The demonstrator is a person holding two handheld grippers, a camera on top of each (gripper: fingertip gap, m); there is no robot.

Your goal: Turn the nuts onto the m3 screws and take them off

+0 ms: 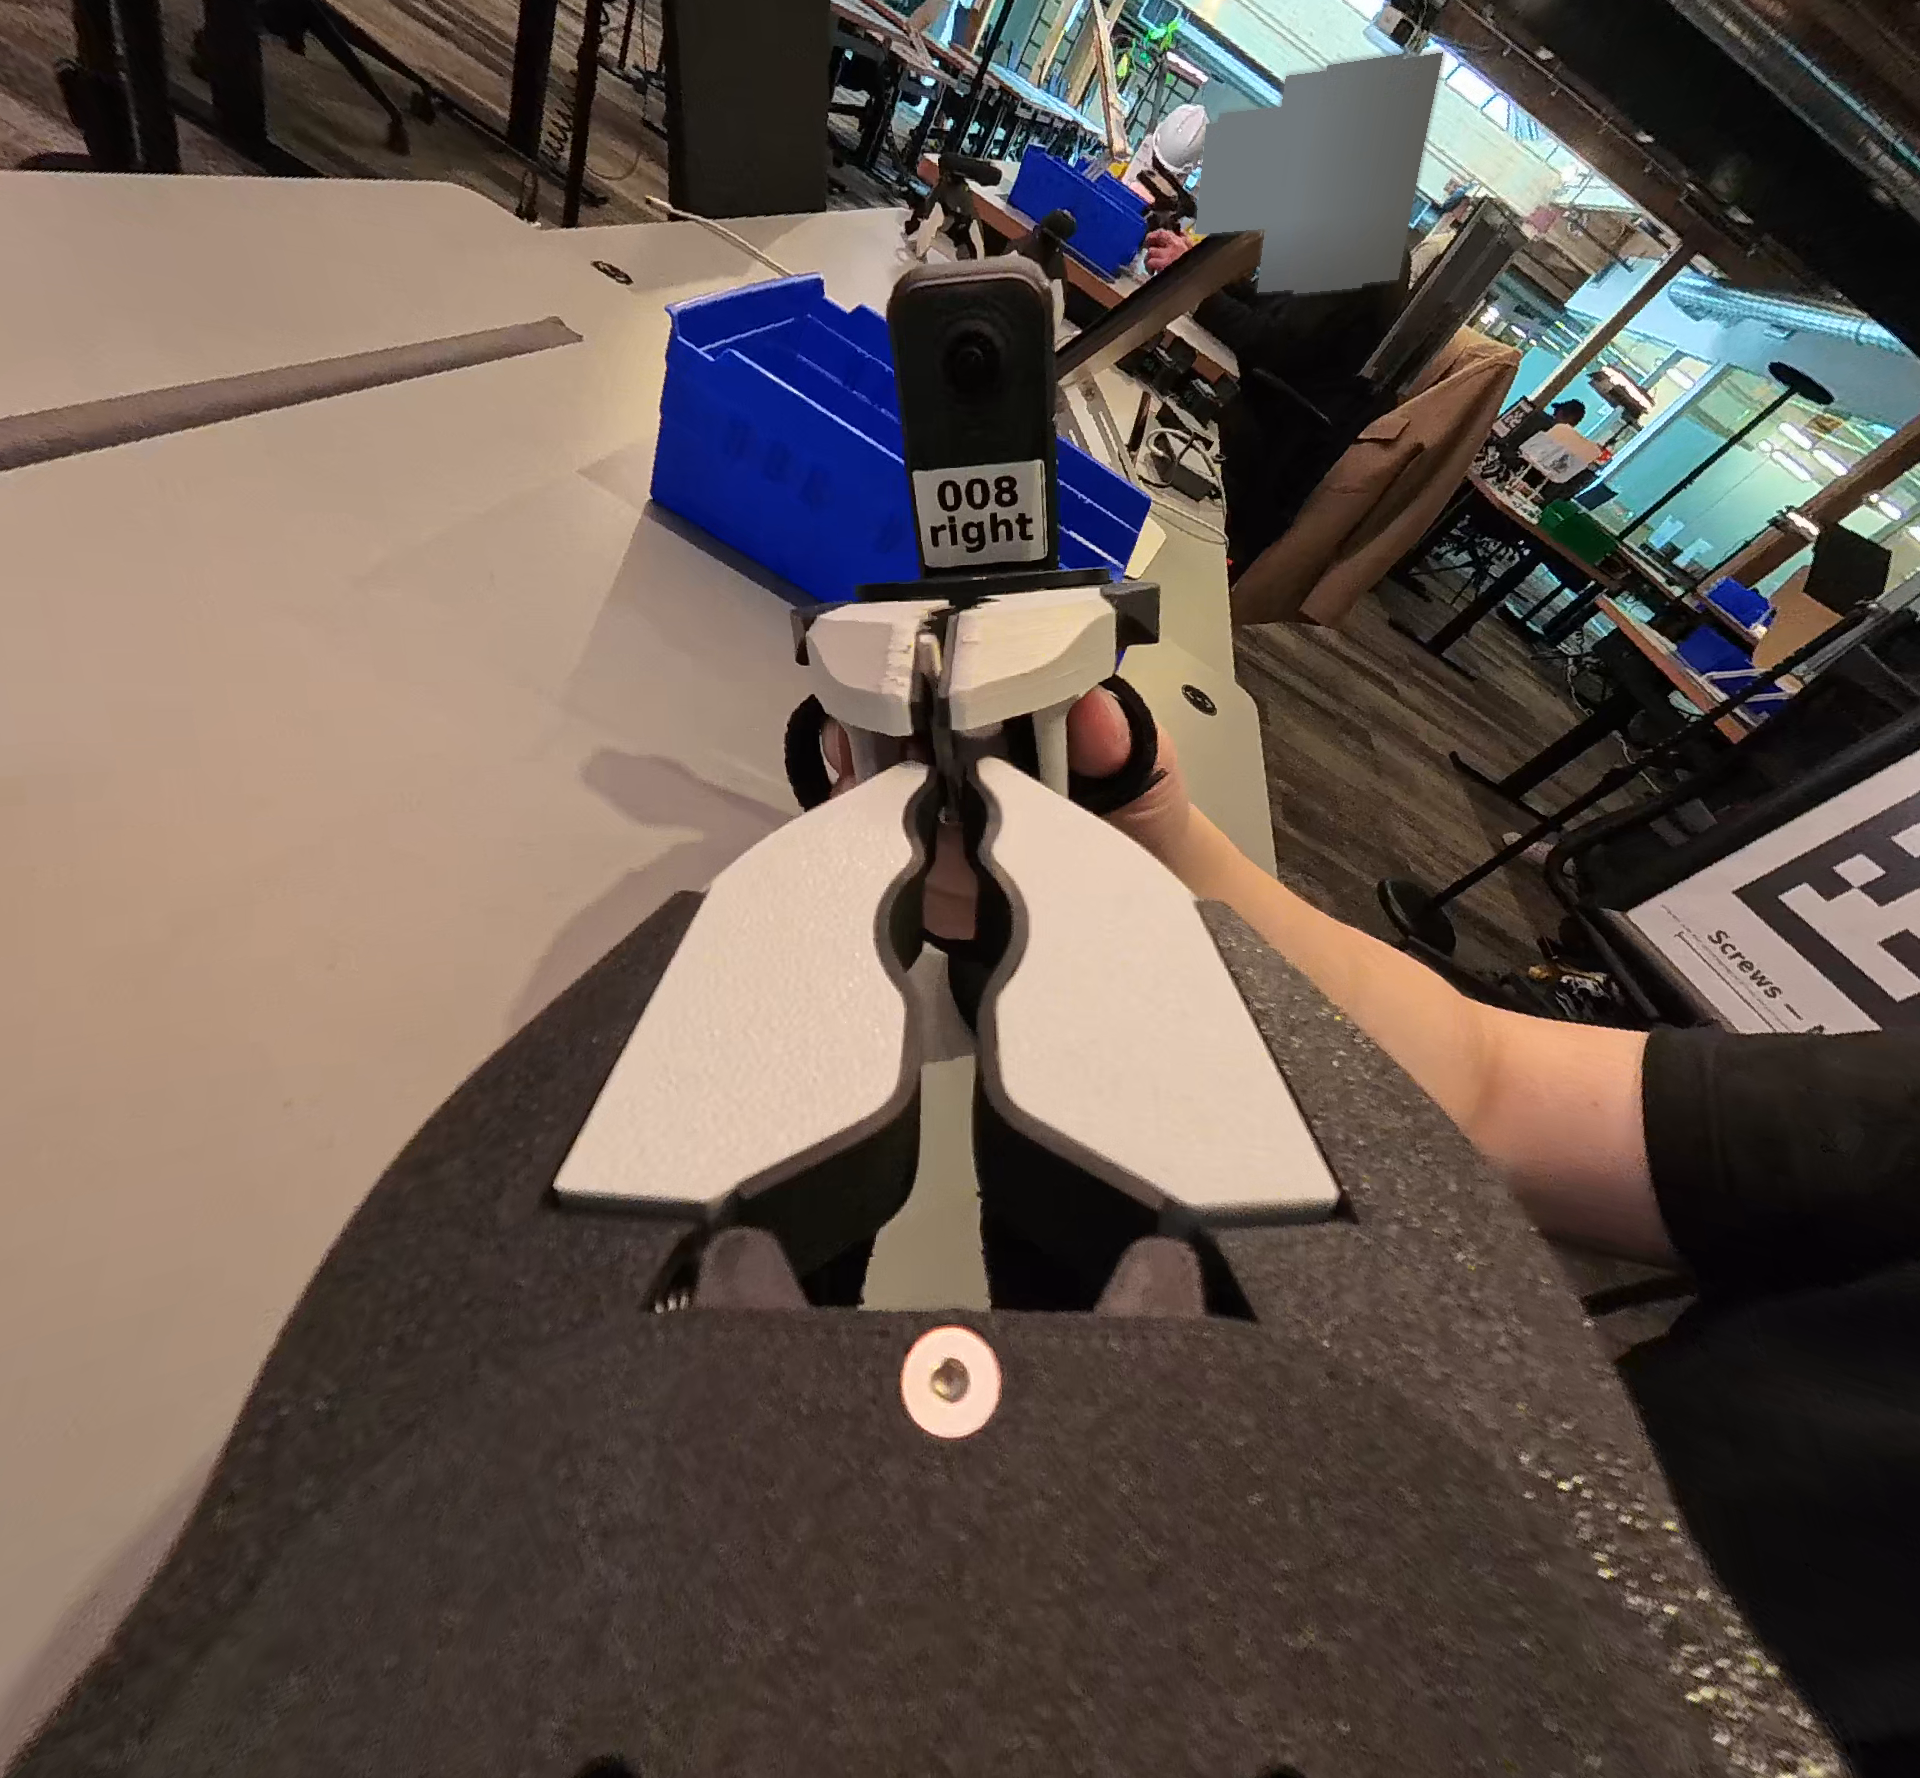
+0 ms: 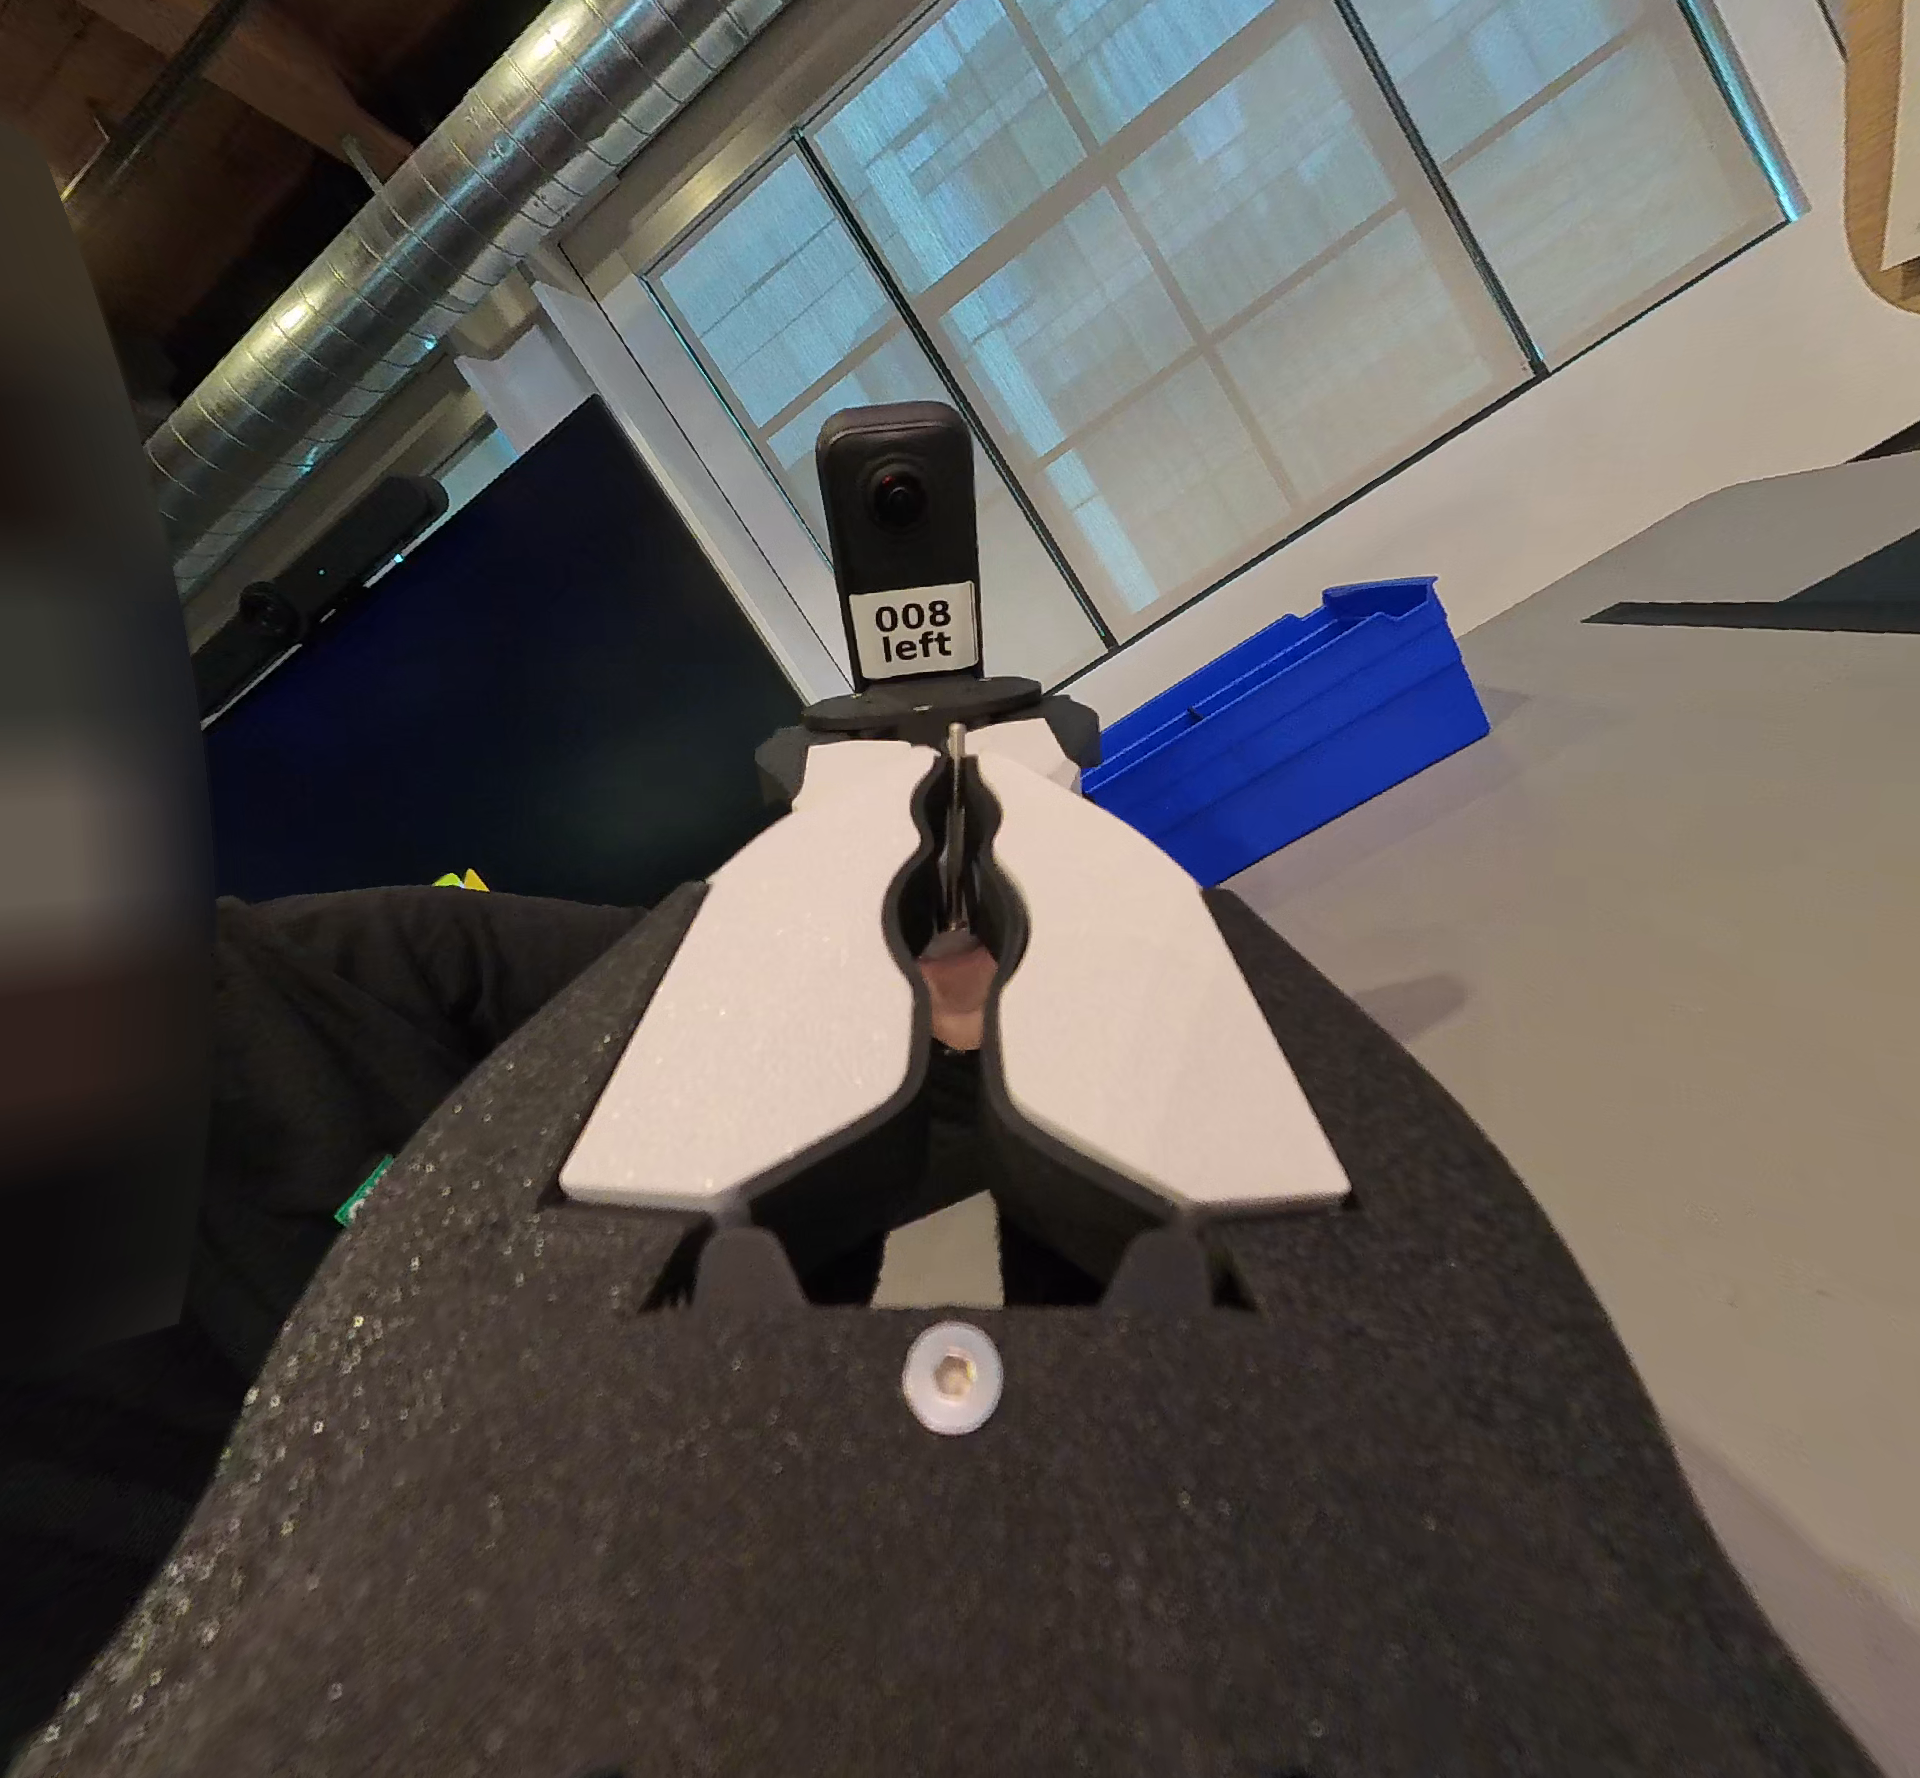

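Above the grey table (image 1: 260, 689), near a blue bin (image 1: 769, 440), the left gripper (image 1: 945, 783) and right gripper (image 2: 954, 767) meet tip to tip, jaws pinching one thin metal pin (image 2: 953, 793), which could bend or drop if either twists.

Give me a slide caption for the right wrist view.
Two handheld grippers meet tip to tip over a grey table, blue bin behind.

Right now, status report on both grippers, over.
Nose to nose: left gripper and right gripper, jaws nearly shut. Both pinch thin metal pin. Behind them, blue bin, apart.
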